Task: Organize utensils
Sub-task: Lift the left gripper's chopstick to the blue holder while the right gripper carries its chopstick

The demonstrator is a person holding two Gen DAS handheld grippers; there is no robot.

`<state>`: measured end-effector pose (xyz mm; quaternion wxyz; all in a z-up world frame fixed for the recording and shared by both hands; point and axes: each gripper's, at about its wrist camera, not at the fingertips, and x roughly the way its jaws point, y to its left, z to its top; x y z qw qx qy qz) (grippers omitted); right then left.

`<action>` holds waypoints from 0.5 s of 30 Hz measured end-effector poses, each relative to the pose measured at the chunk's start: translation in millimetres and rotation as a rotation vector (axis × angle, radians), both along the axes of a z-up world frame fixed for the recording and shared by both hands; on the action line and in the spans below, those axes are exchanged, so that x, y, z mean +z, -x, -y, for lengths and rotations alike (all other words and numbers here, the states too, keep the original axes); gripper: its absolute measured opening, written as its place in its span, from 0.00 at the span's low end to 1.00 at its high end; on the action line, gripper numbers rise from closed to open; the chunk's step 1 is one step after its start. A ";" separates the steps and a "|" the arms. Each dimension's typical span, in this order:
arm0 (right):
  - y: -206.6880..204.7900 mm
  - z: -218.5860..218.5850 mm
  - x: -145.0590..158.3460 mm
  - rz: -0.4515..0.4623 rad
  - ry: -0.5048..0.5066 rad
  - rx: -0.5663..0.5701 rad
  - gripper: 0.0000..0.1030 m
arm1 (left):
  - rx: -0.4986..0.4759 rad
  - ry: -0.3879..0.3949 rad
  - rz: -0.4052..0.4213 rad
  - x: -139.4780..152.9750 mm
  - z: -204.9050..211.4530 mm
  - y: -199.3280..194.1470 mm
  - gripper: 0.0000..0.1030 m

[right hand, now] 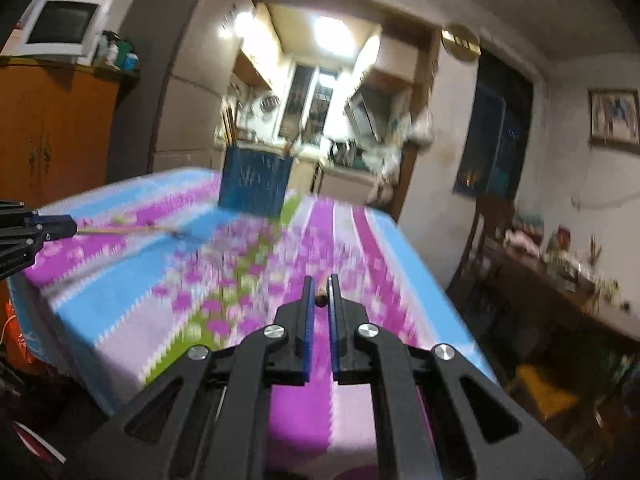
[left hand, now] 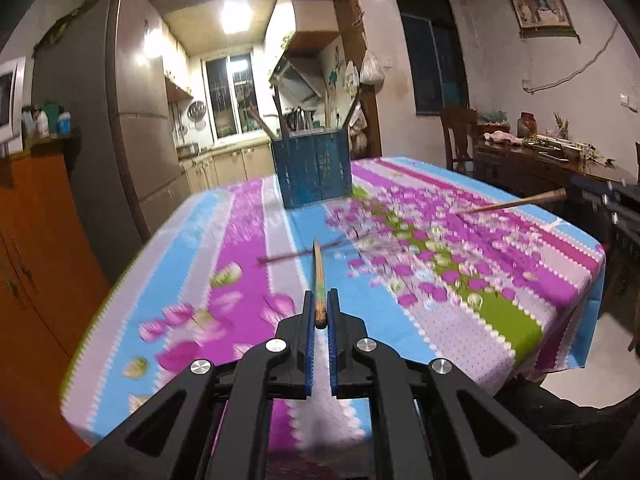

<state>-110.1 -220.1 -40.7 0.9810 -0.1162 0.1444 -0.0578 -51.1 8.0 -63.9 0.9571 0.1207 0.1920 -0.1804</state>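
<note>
Left tongs (left hand: pixel 321 312) clamped tight on a wooden chopstick (left hand: pixel 318 276), butt end between the blue pads, tip reaching forward toward the blue basket (left hand: pixel 314 170). Right tongs (right hand: pixel 321 298) likewise closed on a second chopstick (right hand: pixel 321 301), seen end-on there; from the left wrist view, its shaft (left hand: pixel 512 203) slanting in well to the right of the basket. A thin dark stick (left hand: pixel 304 254), blurred, lying on the tabletop (left hand: pixel 248 240) on the near side of the basket. Basket upright at the far end of the flowered cloth, several utensils standing inside it.
</note>
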 end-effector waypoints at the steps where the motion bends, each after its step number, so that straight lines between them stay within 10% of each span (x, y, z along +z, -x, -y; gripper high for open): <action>1: -2.5 1.9 9.4 0.013 -0.003 0.016 0.05 | -0.003 0.006 0.008 7.3 -2.7 -0.2 0.07; 15: -67.6 10.9 101.8 0.003 -0.114 0.224 0.05 | -0.119 0.206 -0.074 122.5 -34.5 -54.8 0.07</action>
